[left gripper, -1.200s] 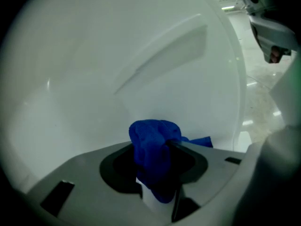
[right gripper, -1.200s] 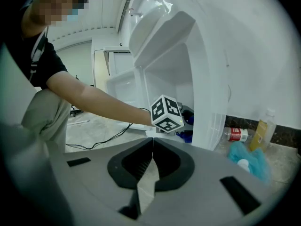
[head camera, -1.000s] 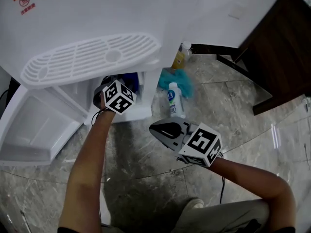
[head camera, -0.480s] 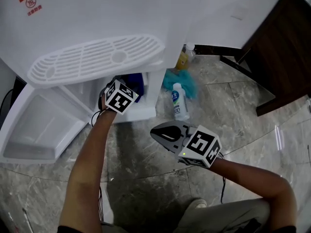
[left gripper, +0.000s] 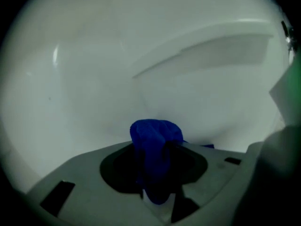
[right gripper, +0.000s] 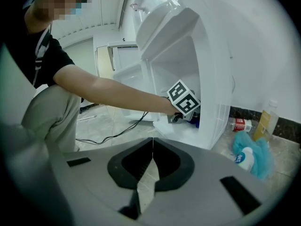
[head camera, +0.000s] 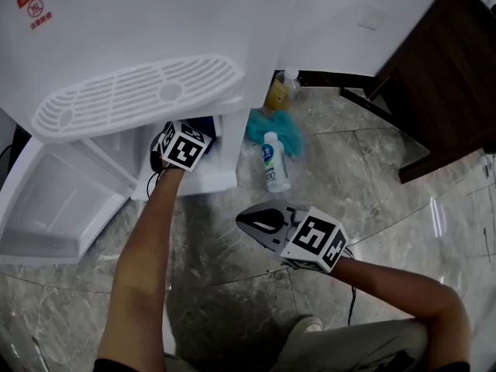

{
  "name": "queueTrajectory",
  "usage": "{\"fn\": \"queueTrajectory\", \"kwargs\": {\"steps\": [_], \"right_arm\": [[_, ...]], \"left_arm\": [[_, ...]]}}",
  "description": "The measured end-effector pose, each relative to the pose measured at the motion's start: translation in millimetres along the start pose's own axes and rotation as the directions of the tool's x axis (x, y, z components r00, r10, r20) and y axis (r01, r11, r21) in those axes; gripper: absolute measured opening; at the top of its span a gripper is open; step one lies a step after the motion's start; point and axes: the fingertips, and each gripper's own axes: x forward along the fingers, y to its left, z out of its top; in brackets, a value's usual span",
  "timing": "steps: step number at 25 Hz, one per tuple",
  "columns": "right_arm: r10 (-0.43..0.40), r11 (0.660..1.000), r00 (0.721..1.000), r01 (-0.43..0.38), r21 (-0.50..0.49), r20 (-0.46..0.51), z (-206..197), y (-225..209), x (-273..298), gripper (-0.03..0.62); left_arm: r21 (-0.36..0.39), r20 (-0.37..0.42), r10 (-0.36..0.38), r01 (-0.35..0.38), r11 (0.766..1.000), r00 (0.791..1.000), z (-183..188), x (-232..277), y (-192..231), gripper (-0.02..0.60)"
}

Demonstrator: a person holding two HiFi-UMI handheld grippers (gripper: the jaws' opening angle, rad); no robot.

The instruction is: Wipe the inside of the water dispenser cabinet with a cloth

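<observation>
Left gripper (head camera: 178,142) is reaching into the open lower cabinet of the white water dispenser (head camera: 155,37), jaws closed down on a bunched blue cloth (left gripper: 154,138). The cloth sticks out past the tips, right up by the cabinet's white inner wall (left gripper: 94,79); whether it actually touches can't be told. Right gripper (right gripper: 151,159) hangs out in front of the dispenser, jaws pressed flat together, nothing in them, above the grey marble floor (head camera: 372,177). The cabinet door (head camera: 54,208) is swung wide to the dispenser's left. Just right of the dispenser, a white bottle (head camera: 271,165) lies on the floor against a teal bundle (head camera: 283,134), and a yellow bottle (head camera: 279,91) stands behind them at the wall. Dark wooden furniture (head camera: 442,76) sits well off to the right.
</observation>
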Motion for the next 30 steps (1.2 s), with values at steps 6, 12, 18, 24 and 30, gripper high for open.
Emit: {"fn": "queueTrajectory", "kwargs": {"steps": [6,12,18,24,30], "right_arm": [[0.039,0.998,0.999,-0.039,-0.051,0.01,20.1,15.2,16.0,-0.002],[0.099,0.989,0.995,-0.099,-0.106,-0.002,34.1,42.3,37.9,-0.002],[0.127,0.984,0.992,-0.127,-0.125,-0.008,43.8,54.6,54.0,-0.002],[0.143,0.98,0.99,-0.144,-0.141,-0.017,43.8,62.8,56.2,-0.002],[0.122,0.985,0.992,-0.125,-0.119,-0.034,30.4,51.6,42.9,-0.002]], "left_arm": [[-0.164,0.198,-0.009,0.042,0.986,0.98,34.6,-38.2,10.5,0.156],[-0.148,0.388,0.049,0.01,0.989,0.92,82.6,-91.0,20.1,0.156],[-0.266,0.656,0.182,-0.001,0.964,0.733,136.2,-164.2,35.1,0.156],[-0.322,0.725,0.253,-0.01,0.947,0.64,166.2,-185.9,25.5,0.156],[-0.415,0.708,0.336,-0.019,0.91,0.621,170.0,-173.5,41.1,0.156]]}}
